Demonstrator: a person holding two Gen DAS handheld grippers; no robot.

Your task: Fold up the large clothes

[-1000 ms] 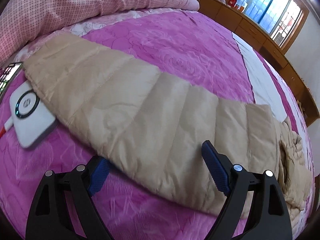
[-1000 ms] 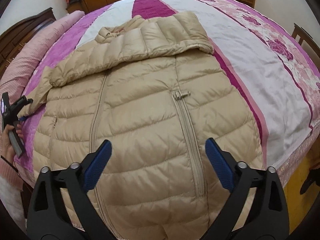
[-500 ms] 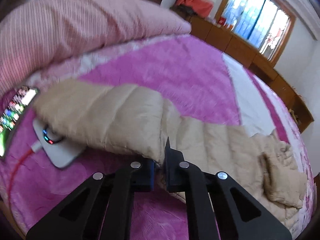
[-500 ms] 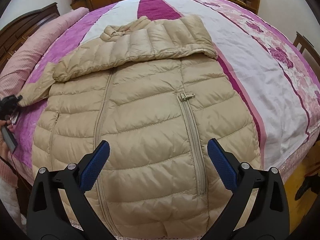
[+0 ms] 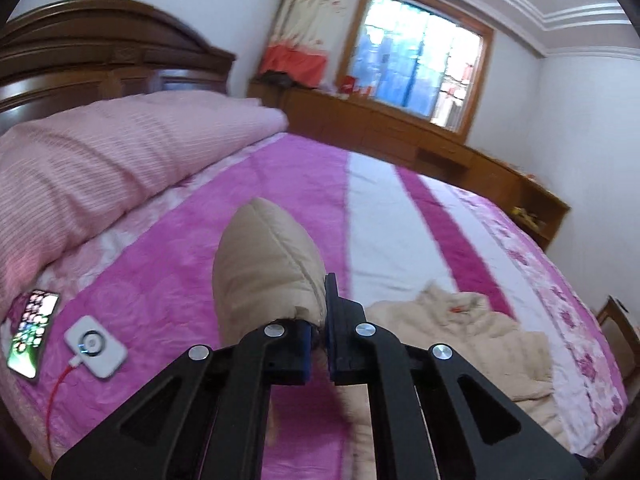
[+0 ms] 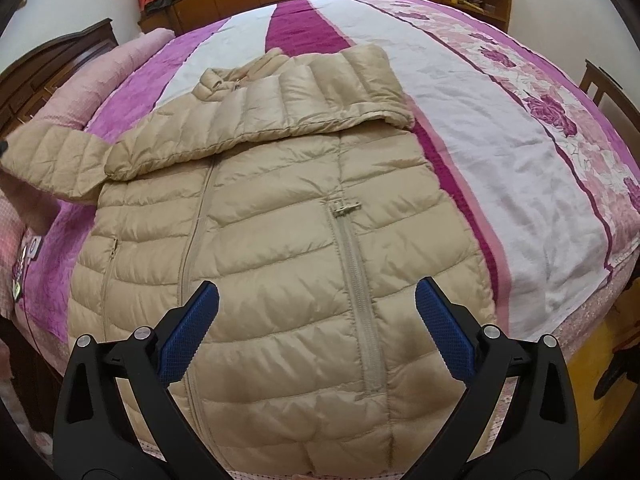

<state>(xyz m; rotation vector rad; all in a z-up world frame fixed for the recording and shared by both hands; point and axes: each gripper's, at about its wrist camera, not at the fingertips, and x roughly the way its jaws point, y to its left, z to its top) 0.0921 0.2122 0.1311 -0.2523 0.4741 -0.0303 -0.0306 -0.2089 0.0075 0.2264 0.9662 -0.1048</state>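
A beige quilted puffer jacket (image 6: 280, 240) lies spread on the bed, front up, with one sleeve folded across its chest. My left gripper (image 5: 318, 320) is shut on the other sleeve (image 5: 268, 264), which stands lifted above the bedspread; the cuff end bulges past the jaws. In the right wrist view that raised sleeve (image 6: 52, 160) stretches off to the left edge. My right gripper (image 6: 316, 320) hovers open over the jacket's lower hem, nothing between its blue pads (image 6: 444, 328).
A purple, white and floral bedspread (image 6: 500, 120) covers the bed. A folded pink duvet (image 5: 100, 160) lies by the dark headboard. A lit phone (image 5: 32, 332) and a white charger (image 5: 96, 346) with a red cable rest near the bed's left edge. Wooden cabinets (image 5: 400, 136) line the window wall.
My left gripper closed on the sleeve and rose, lifting it off the bed and swinging the view up toward the window. The right gripper stayed nearly still and open.
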